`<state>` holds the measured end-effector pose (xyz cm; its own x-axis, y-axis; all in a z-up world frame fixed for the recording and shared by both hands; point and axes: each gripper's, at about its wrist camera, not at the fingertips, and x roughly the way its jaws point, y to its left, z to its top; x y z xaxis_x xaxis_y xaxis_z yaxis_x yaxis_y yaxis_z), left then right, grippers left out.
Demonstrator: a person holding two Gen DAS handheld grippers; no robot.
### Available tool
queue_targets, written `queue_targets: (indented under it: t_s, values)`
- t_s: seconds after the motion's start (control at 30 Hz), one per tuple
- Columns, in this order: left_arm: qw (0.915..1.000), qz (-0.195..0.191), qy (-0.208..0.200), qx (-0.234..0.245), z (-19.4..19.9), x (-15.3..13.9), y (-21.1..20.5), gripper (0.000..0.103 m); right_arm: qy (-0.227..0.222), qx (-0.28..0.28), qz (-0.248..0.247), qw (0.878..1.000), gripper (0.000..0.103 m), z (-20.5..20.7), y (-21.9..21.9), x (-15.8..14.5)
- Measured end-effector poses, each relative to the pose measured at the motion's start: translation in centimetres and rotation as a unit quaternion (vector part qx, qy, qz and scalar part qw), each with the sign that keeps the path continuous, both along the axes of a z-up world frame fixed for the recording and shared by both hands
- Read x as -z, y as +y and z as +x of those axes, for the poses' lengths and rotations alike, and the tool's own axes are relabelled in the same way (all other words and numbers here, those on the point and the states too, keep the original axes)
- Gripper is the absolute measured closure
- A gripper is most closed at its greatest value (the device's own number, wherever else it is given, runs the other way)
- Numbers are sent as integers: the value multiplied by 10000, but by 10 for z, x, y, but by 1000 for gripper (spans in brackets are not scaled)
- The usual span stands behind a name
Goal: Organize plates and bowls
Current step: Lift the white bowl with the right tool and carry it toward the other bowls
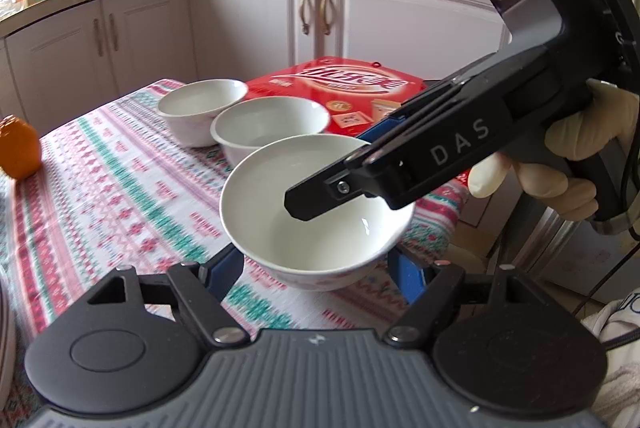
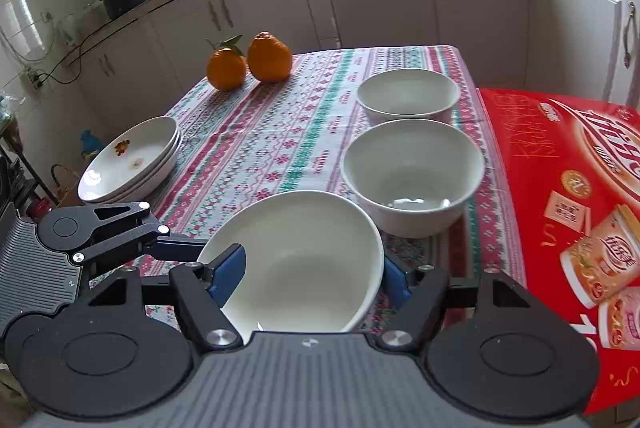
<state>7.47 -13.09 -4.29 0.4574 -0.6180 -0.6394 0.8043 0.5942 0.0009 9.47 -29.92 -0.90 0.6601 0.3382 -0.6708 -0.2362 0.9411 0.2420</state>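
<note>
White porcelain was at the centre of both views: the nearest bowl (image 2: 304, 252) sat at the near end of the patterned tablecloth (image 2: 280, 132), close in front of both cameras and tipped a little to one side. The left gripper (image 1: 316, 268) had its blue fingers (image 1: 224, 268) set against the lower outside of this bowl, one on each side, and seemed to be clamped on it. The right gripper (image 2: 312, 276) was closed on the same bowl, with its left pad (image 2: 230, 272) lying over the rim inside the bowl and its right pad (image 2: 396, 280) outside the wall. From the left wrist camera, one black finger of that gripper reached down into the bowl, and a hand in a pale glove (image 1: 568, 156) held the gripper's grip. Whether the bowl's foot was clear of the cloth I could not tell. Behind it, two more white bowls stood in a row along the right side of the table, the middle bowl (image 2: 412, 172) just beyond the held one and the far bowl (image 2: 408, 96) just beyond that. A red printed box (image 2: 560, 188) lay just beside them on the right. At the table's left edge lay a stack of white plates (image 2: 132, 156), well apart from the bowls, and two oranges (image 2: 248, 64) stood side by side near the far left corner.
</note>
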Motion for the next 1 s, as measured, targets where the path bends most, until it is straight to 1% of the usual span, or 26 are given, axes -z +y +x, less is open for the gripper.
queue_targets:
  t_s: [0.4,0.77,1.0]
  values:
    - [9991,104,-20,-406,5,-2,41,24,21,-480,6,9988,27,22,47,3]
    - [9974,137,20,-702,18,3,72,24,85,-673,18,9977,27,45,80,8]
    - [9966,138,85,-810,25,5,80,24,130,-741,47,9972,27,58,91,11]
